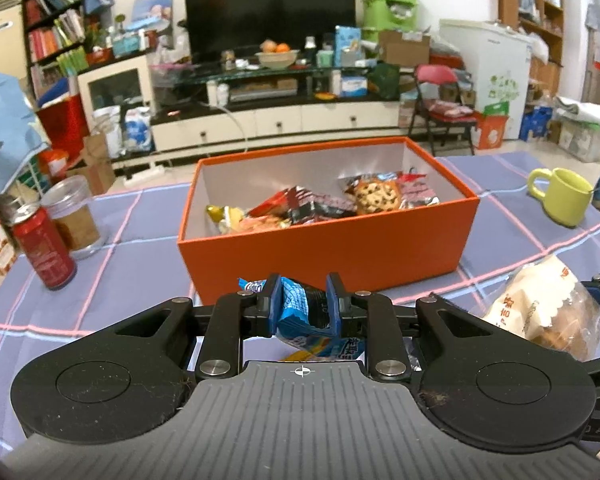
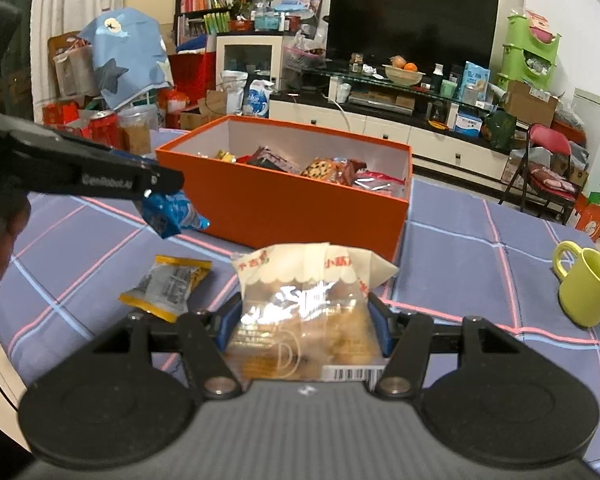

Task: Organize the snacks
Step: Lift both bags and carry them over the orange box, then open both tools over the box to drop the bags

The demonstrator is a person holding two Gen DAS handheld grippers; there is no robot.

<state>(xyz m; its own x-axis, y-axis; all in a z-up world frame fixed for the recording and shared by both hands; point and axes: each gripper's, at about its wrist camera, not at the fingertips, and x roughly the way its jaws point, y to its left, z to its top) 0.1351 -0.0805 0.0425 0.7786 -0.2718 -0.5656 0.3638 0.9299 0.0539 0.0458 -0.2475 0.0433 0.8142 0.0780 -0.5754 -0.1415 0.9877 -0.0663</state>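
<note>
An orange box (image 1: 324,252) with several snack packets inside stands mid-table; it also shows in the right wrist view (image 2: 284,212). My left gripper (image 1: 303,302) is shut on a blue snack packet (image 1: 300,312), held just in front of the box's near wall; the packet also shows in the right wrist view (image 2: 172,212). My right gripper (image 2: 304,320) is shut on a clear-and-white bread bag (image 2: 304,312), right of the left gripper and short of the box; the bag also shows in the left wrist view (image 1: 540,308). A yellow-edged packet (image 2: 168,284) lies on the cloth.
A purple checked tablecloth (image 2: 480,264) covers the table. A yellow-green mug (image 2: 588,288) stands at the right. A red can (image 1: 44,252) and a clear jar (image 1: 76,216) stand at the left. A TV stand and clutter lie beyond the table.
</note>
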